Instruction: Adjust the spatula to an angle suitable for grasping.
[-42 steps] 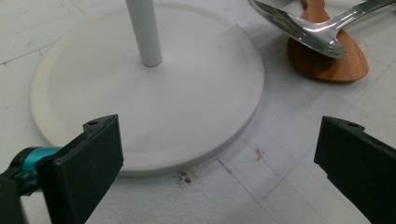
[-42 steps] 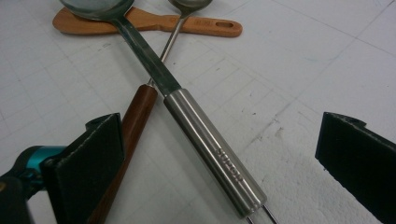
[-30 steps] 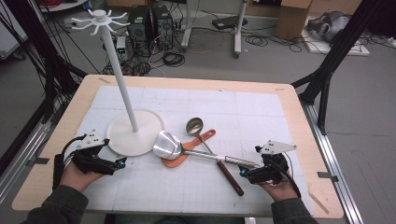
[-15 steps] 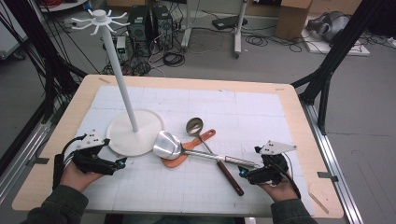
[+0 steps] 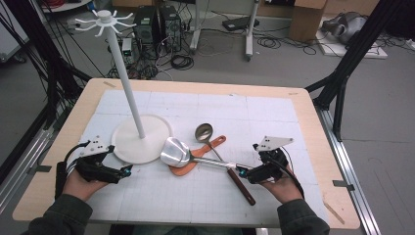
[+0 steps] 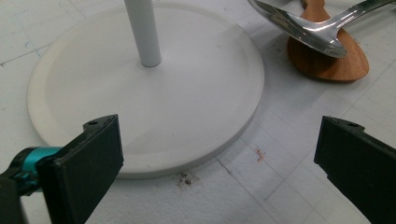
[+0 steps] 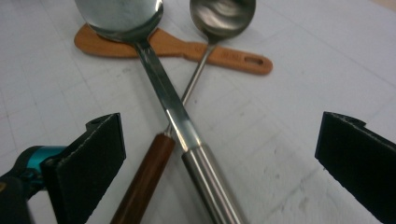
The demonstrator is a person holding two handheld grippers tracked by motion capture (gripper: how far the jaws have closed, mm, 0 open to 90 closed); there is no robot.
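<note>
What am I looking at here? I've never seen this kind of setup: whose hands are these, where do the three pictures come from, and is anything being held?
A person sits at a table holding a hand-operated gripper in each hand; there is no robot arm. The high view looks down from above. The other two pictures come from cameras riding on each gripper, looking along its black fingers.

The left gripper is open beside the white rack stand. The right gripper is open around the handle end of the large steel spoon, not yet closed on it. That spoon lies over a wooden spatula and crosses a small wooden-handled ladle. Nothing is held.
</note>
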